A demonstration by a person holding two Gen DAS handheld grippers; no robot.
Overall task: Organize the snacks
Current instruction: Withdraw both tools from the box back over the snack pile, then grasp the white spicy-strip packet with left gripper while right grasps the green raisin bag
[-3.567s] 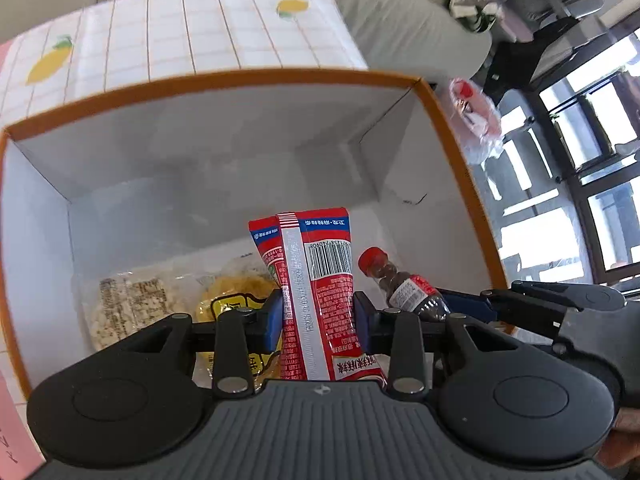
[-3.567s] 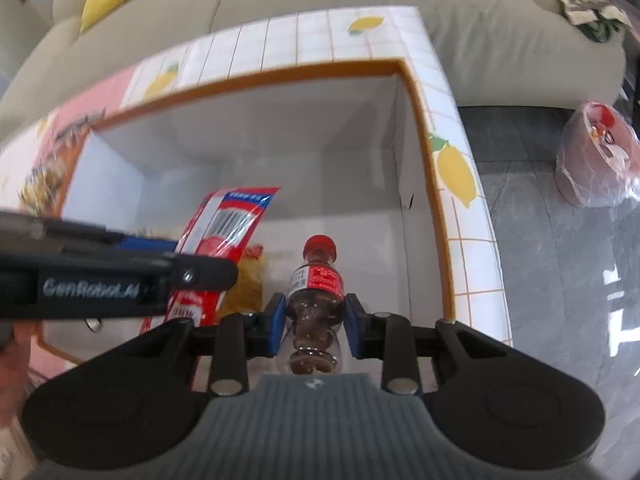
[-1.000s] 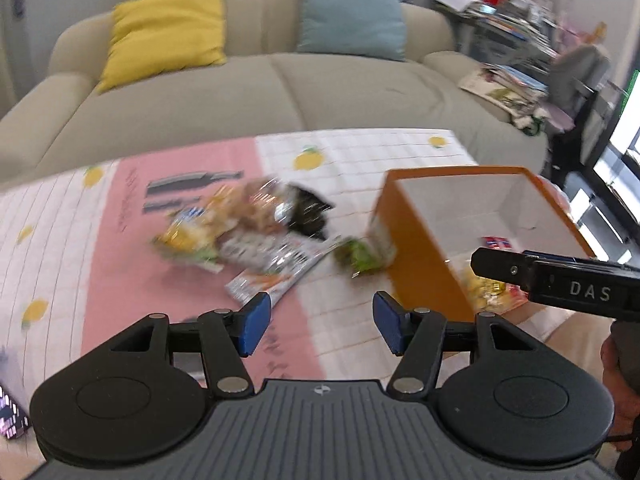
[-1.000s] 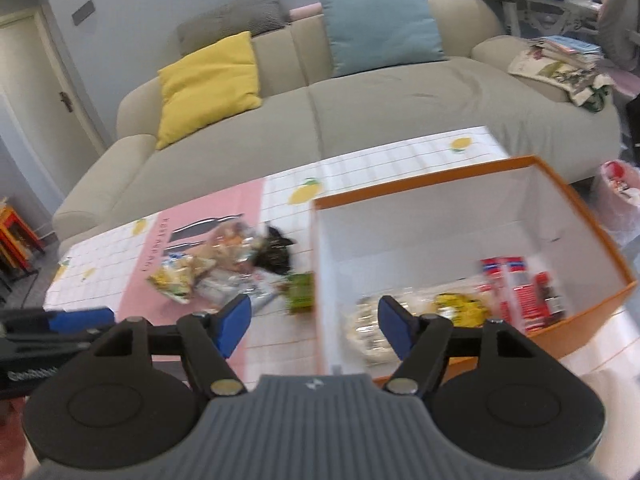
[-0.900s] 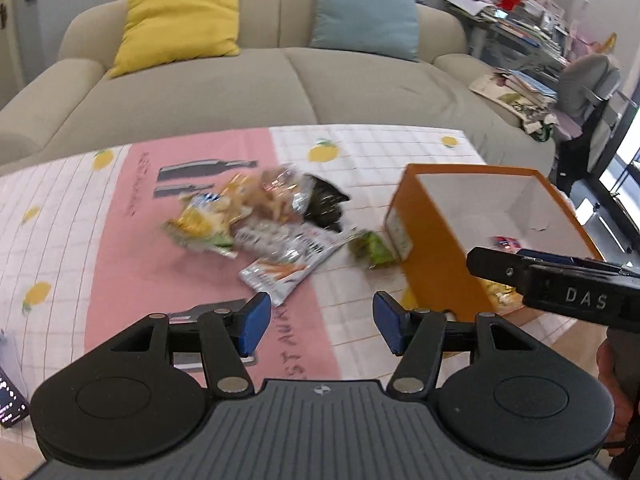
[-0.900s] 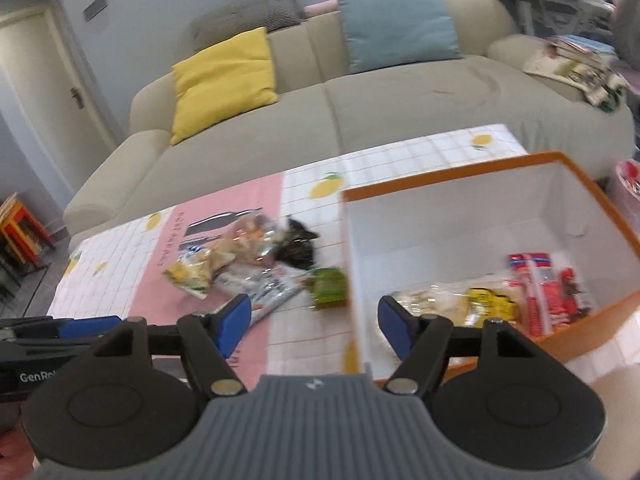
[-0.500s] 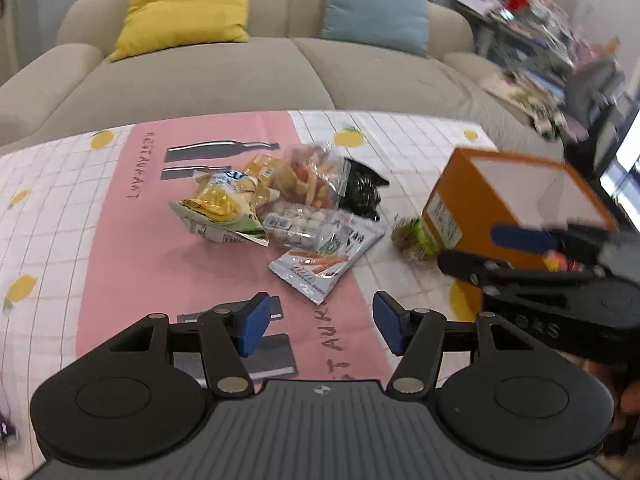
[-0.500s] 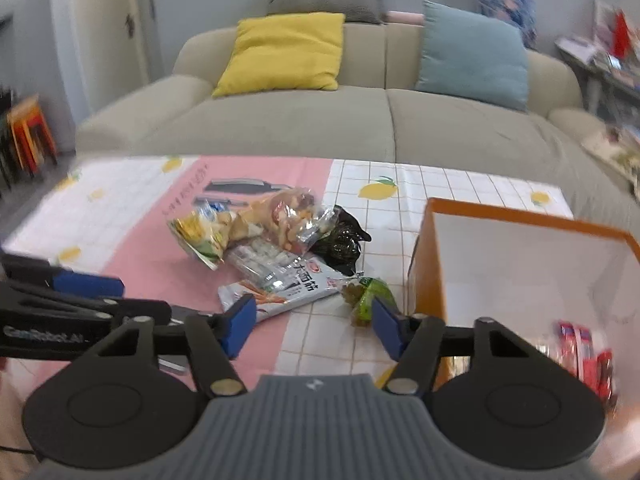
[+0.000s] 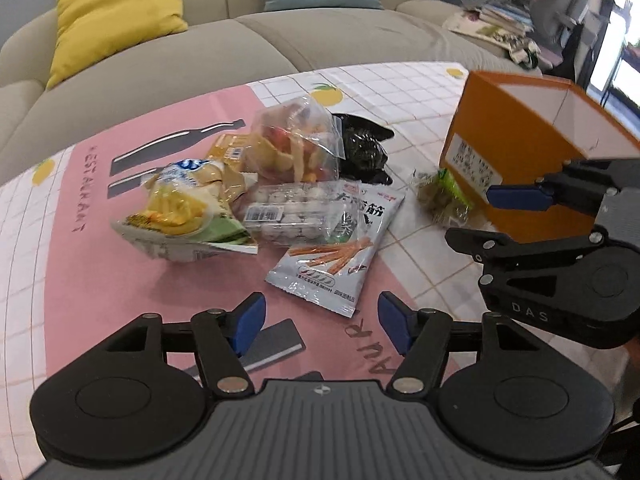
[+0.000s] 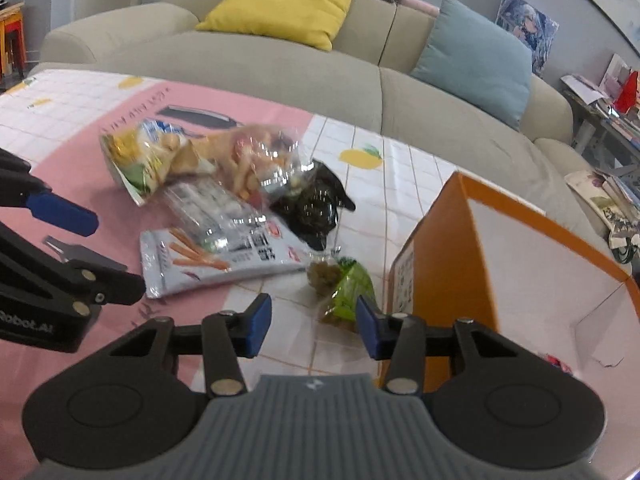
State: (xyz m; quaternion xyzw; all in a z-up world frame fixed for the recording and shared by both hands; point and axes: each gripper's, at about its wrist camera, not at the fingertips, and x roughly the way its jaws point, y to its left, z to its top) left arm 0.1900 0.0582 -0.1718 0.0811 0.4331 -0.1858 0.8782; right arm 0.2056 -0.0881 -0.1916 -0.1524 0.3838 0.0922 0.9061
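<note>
- My left gripper [image 9: 320,322] is wide open w/ nothing in it, hanging over the pink part of the tablecloth [image 9: 100,280], just short of the snack pile.
- Right gripper [image 10: 312,326] is open and empty too, blue pads [image 10: 258,324] spread apart, low over the white tiled bit of the cloth next to the orange box [image 10: 476,256].
- Closest to my left one: the silver-white stick snack pouch [image 9: 340,248], lying flat, one end tucked under the clear tray of white balls [image 9: 300,216].
- Left of those is the yellow/green chip bag [image 9: 180,208], kinda crumpled; behind the tray sits the clear bag of mixed colourful snacks [image 9: 292,148] w/ a black packet [image 9: 362,152] beside it.
- Small green packet [image 10: 344,288] is on the cloth right by the box's near corner, basically just ahead of my right gripper's fingers.
- Box is open on top, white inside; can only see a bit of red [image 10: 554,360] at the bottom from the right cam, can't tell what it is.
- Background: beige sofa [image 10: 280,76] w/ a yellow cushion [image 10: 280,0] and a blue cushion [image 10: 476,60].
</note>
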